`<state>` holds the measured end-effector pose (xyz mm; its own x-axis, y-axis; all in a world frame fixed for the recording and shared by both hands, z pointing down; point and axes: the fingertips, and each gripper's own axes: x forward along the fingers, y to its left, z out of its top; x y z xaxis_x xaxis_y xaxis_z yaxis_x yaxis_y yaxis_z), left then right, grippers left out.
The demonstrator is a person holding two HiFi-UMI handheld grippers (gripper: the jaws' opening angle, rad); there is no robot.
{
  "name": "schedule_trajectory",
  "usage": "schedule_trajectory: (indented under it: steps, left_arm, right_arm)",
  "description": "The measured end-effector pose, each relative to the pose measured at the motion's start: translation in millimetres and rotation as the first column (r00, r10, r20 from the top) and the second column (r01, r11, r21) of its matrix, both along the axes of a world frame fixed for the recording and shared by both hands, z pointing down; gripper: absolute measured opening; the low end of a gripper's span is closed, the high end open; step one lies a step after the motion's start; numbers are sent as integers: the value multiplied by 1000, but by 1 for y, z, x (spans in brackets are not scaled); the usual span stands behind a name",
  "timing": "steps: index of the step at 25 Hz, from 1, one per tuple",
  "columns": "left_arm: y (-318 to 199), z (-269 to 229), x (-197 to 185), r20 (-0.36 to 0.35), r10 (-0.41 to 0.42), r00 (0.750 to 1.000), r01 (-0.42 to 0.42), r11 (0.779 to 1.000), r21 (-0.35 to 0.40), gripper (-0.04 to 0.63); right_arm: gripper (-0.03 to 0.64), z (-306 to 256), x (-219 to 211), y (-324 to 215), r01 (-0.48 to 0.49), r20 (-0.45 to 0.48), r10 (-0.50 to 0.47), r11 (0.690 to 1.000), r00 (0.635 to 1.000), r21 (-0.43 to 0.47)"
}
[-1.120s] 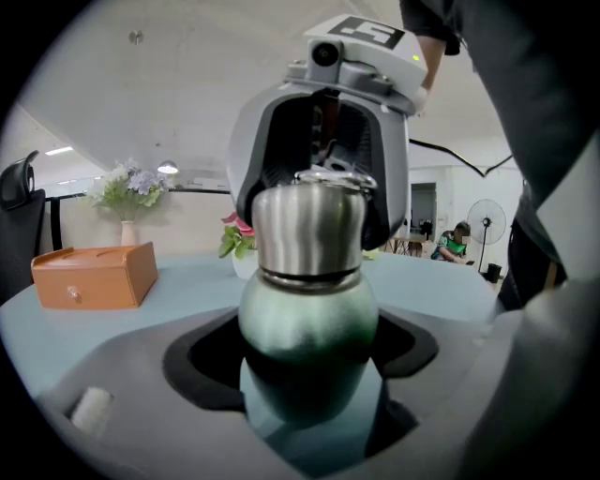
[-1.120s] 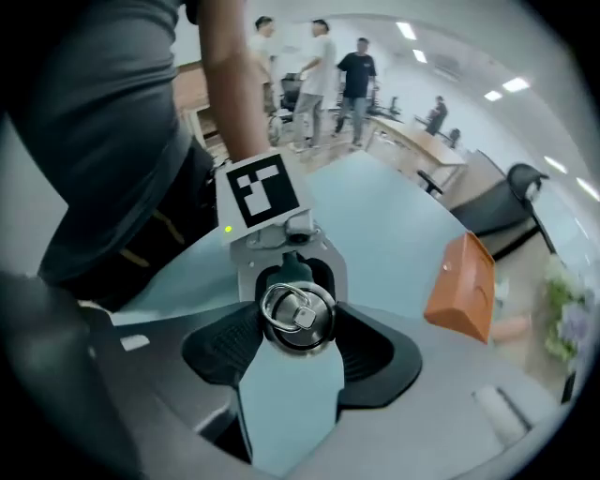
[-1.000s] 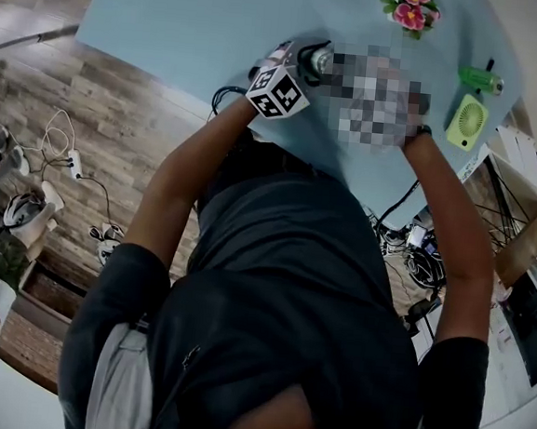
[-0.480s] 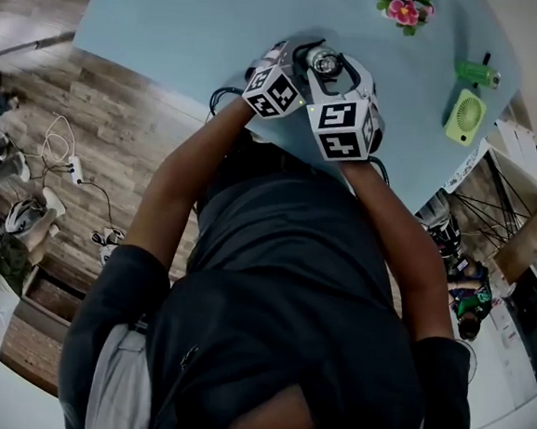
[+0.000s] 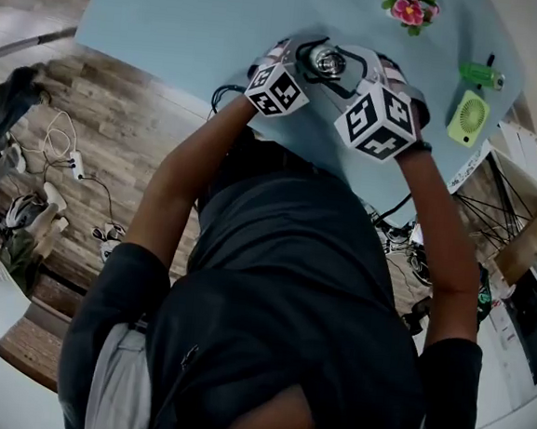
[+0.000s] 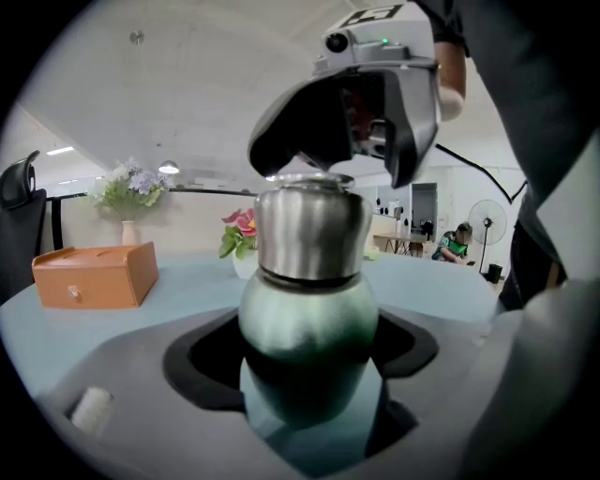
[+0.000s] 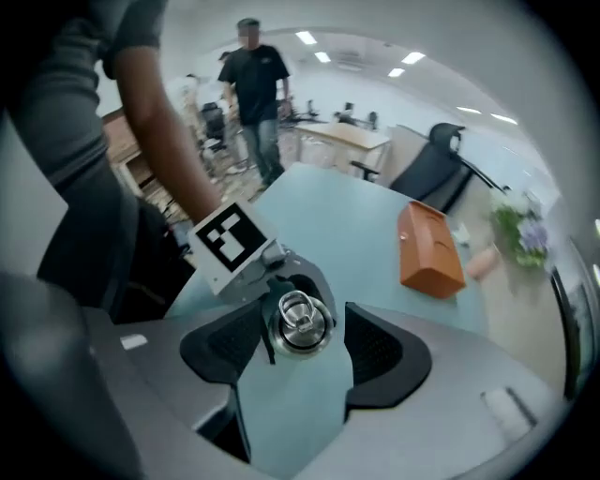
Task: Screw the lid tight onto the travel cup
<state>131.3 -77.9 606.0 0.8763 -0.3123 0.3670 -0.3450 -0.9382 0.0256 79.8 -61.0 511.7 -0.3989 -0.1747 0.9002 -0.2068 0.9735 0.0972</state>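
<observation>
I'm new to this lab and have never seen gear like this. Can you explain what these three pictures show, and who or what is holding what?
There is no robot here. A person holds a two-jaw gripper in each hand, and the cubes with square markers are part of those grippers.

The head view comes from a camera on the person's head, looking steeply down at a light blue table. The left and right gripper views come from a camera riding on each gripper, looking along its jaws.

The left gripper is clamped on the green body of the upright travel cup. The right gripper hangs over the cup's steel lid with its jaws apart, not gripping it.

Also on the table are pink flowers, a small green fan and an orange box.
</observation>
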Motion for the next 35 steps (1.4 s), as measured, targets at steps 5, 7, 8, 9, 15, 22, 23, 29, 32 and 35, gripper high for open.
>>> schedule_trajectory:
  steps: [5,7,8,9,15,22,23,29,32,35]
  left_arm:
    - [1,1,1,0,-2,1000,2,1000,0,431]
    - [1,0,1,0,-5,1000,5,1000,2,431]
    - [1,0,0,0,-6,1000,6,1000,3,431]
    - [1,0,0,0,-6,1000,6,1000,3,431]
    - [0,-2,-1,-7,-4,1000,4,1000,1,431]
    - [1,0,-1,4,-6,1000,6,1000,3,431]
    - [1,0,-1,4,-10,1000,10,1000,3,431]
    - [1,0,-1,4,-22,1000,22,1000,1,431]
    - [1,0,0,3,-22,1000,22,1000,2,431]
    - [1,0,-1,4,-21,1000,21,1000,1,431]
  right_arm:
    - [258,9,3,4,440,-169,-442,897,881,-53]
    - [256,17,3,4,548,-217,-546,835,809,-59]
    - [256,22,4,4,585,-240,-583,808,776,-67]
    - [255,27,7,5,611,-260,-607,788,751,-76]
    - [241,28,6,1,342,-141,-356,933,924,-109]
    - [241,25,6,-11,-429,116,430,903,896,-35]
    - [241,24,7,-14,-538,163,533,843,830,-15]
    - [239,18,10,-17,-702,250,676,712,694,23]
    - [241,17,10,-18,-697,248,671,716,699,26]
    - [241,21,10,-16,-684,244,657,729,713,37]
